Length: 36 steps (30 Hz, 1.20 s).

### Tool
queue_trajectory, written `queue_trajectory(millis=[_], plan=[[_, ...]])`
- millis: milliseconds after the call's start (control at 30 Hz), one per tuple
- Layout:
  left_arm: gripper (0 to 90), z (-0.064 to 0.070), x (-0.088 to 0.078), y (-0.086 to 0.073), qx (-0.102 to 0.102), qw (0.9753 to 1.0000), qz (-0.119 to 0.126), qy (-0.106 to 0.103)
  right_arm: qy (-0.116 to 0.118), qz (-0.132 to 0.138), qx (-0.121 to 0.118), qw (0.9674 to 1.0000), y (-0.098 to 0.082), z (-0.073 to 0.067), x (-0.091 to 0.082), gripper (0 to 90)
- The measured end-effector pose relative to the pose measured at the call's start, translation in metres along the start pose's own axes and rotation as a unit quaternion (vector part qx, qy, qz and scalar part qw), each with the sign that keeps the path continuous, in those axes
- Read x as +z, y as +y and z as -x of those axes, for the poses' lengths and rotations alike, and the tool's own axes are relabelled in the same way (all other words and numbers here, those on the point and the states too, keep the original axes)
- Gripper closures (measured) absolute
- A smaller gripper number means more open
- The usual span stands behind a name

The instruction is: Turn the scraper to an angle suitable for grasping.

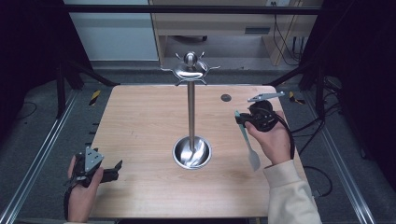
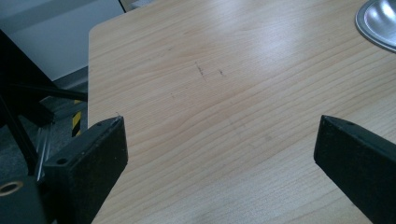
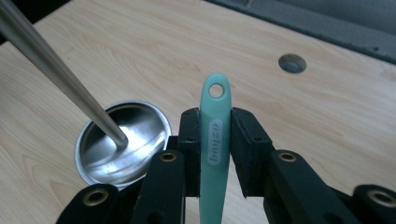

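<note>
High view: a pale wooden worktop (image 1: 140, 140) carries a metal stand (image 1: 191, 112) near its middle, a thin upright pole rising from a round shiny base dish (image 1: 192, 152) to a domed top ringed with small hooks (image 1: 190, 69). The left tongs (image 1: 112, 170) sit low at the near left corner in the person's left hand (image 1: 84, 191), their tips pointing right toward the dish and well apart from it. The right tongs (image 1: 240, 120) are held above the right side of the worktop by the right hand (image 1: 271, 140), clenched on the handle of a pale green spatula (image 1: 246, 140). Its long axis runs from the far handle end back toward the person, with the whitish blade nearest the person and just left of the sleeve (image 1: 289, 191). A small dark round plug (image 1: 226, 97) lies in the worktop toward the far edge

Left gripper view: the two black jaws stand wide apart, released, with nothing between them but bare wood; the dish rim shows at the upper right corner (image 2: 378, 25)

Right gripper view: the jaws pinch the green handle (image 3: 215, 140) from both sides. The handle points straight away from the camera, its rounded end with a hanging hole (image 3: 215, 90) past the jaw tips. The pole slants down into the dish (image 3: 122, 140) at the left, and the plug (image 3: 292, 63) lies farther off
</note>
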<state>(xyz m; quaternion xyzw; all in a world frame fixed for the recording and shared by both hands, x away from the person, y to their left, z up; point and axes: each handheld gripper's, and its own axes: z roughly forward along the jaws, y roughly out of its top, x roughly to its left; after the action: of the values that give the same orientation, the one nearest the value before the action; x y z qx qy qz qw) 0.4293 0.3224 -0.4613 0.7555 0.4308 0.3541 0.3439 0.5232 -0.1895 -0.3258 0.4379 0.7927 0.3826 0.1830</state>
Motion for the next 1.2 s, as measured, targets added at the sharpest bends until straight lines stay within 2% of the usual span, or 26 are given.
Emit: queue_trajectory(millis=[233,333,467,600,867,1200], plan=[[2.5,-0.002,-0.001,-0.001,-0.007,1.0,0.004,0.0,0.007,0.045,-0.007,0.999,0.02,-0.012,-0.016,74.6],[2.5,-0.001,-0.001,0.0,-0.006,1.0,0.003,-0.002,0.015,0.071,-0.008,0.9973,0.031,-0.016,-0.022,74.5],[2.5,-0.001,-0.001,0.0,-0.006,1.0,0.004,-0.001,0.008,0.089,-0.013,0.9959,0.039,-0.021,-0.028,74.6],[2.5,-0.003,-0.001,0.0,-0.007,1.0,0.005,0.0,0.009,0.11,-0.012,0.9938,0.037,-0.024,-0.043,74.6],[2.5,-0.003,-0.001,0.001,-0.007,0.9999,0.008,-0.002,0.015,0.164,-0.023,0.9861,0.034,-0.028,-0.076,74.6],[2.5,-0.004,-0.002,0.001,-0.008,0.9999,0.008,0.001,0.03,0.19,-0.029,0.9808,0.034,-0.035,-0.086,74.5]])
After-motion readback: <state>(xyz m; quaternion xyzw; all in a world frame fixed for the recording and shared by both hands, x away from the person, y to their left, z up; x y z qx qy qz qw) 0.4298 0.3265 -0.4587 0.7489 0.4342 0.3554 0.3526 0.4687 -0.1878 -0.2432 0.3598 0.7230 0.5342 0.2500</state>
